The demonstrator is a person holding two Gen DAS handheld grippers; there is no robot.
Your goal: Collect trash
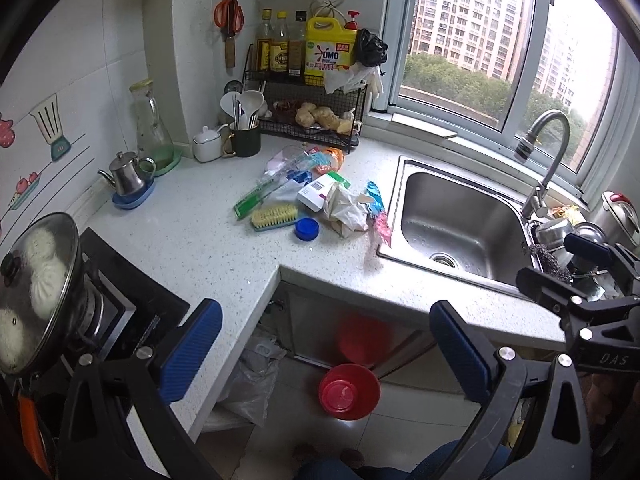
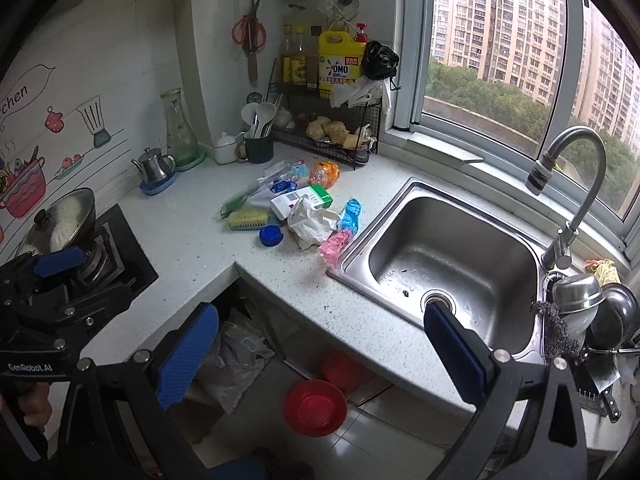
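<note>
A heap of trash sits on the speckled white tabletop [image 1: 224, 248] just left of the sink. A crumpled white paper wad [image 1: 347, 207] lies at its front, touching a white-and-green carton [image 1: 320, 191]. A blue-and-pink wrapper [image 1: 378, 212] stretches along the sink's rim. Behind lie an orange packet [image 1: 334, 159], a long green packet [image 1: 256, 197] and clear plastic packaging [image 1: 290, 162].

- My left claw [image 1: 326, 354]: black frame, ribbed blue pads [image 1: 192, 356], silver screws.
- My right claw [image 2: 320, 354]: same build, "GenRobot.AI" printed in white.
- Blue trousers [image 1: 436, 464] on me.
</note>
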